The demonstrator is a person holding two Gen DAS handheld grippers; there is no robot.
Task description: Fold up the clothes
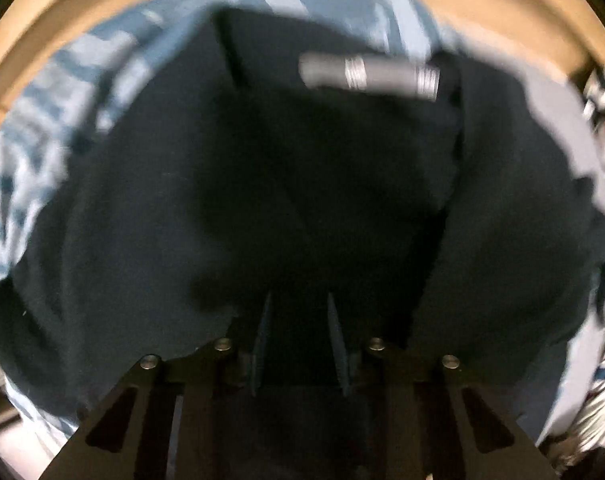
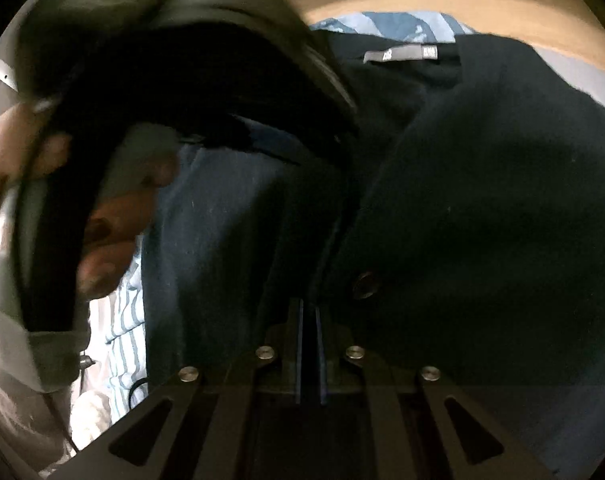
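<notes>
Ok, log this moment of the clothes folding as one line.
garment: dark navy buttoned top on striped sheet | left gripper: parted over fabric | right gripper: shut at button placket | fold: unfinished

My left wrist camera looks straight down, close over a dark navy knit cardigan [image 1: 262,184]; my right wrist camera angles downward. The 2 views share its grey neck label [image 2: 400,54].

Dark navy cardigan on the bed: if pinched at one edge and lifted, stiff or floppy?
Probably floppy: the dark navy knit cardigan with a grey neck label lies in soft folds over the blue striped bedsheet. Likely light, and it should drape and drag rather than slide. The dark button might snag.
</notes>
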